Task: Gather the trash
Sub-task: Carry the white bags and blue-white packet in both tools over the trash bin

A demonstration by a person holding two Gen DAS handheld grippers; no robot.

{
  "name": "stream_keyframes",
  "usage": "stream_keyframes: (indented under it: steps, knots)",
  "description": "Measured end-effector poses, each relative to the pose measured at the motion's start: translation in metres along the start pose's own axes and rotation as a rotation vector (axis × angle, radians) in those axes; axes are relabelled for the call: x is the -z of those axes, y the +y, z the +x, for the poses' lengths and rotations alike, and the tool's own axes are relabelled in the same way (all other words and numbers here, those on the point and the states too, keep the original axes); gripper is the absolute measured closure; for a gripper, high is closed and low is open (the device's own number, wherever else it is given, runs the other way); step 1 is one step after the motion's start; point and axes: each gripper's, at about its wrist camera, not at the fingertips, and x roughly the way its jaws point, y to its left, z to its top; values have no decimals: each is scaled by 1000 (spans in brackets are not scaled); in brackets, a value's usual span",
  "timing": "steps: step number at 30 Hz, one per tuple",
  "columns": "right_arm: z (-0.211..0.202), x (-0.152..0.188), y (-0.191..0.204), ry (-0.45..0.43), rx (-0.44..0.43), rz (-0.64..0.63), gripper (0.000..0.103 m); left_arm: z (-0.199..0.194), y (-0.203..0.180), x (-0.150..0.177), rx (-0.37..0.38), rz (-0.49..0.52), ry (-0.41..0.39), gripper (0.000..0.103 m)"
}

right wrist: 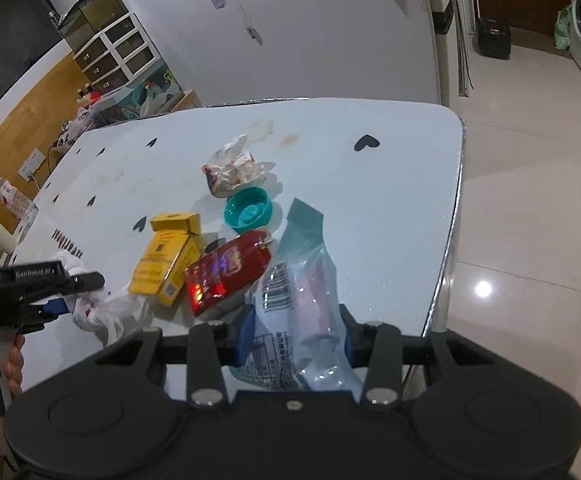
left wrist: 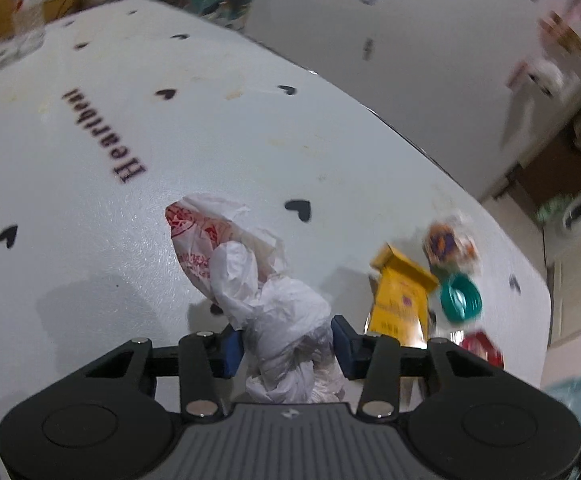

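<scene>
While clamped between blue-padded black fingers, crumpled white plastic bag with red print [left wrist: 250,288] pinched in left gripper [left wrist: 288,344], trailing onto pale blue tablecloth dotted with black hearts [left wrist: 90,200]. Seen from right wrist view, left gripper low at far left, hand [right wrist: 8,356] wrapped round its grip. Just right of bag, yellow cardboard carton [right wrist: 166,260] lying flat, flap open. Touching carton's right side, glossy red foil packet [right wrist: 226,276]. Beyond packet, teal plastic bottle cap [right wrist: 248,208] resting open side up. Behind cap, crumpled white and red wrapper [right wrist: 234,170]. Further right, clear and pale blue plastic sachet with printed barcode [right wrist: 302,320] squeezed between pads of right gripper [right wrist: 296,340], far end resting on cloth near table's right edge.
</scene>
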Motion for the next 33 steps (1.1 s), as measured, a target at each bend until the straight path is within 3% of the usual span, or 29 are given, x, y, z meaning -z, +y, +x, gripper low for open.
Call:
stream_keyframes:
  steps: [13,24,33]
  knots:
    - [-40,30,20,-37,53,-26,61,-51,-35,51,40,291,12,58]
    - [-77,56,30,-82,106,-70,61,-89,-60,84,87,365,8,59]
    - [-106,81,12,-109,147,-53,61,-103,-90,114,120,417,16,58]
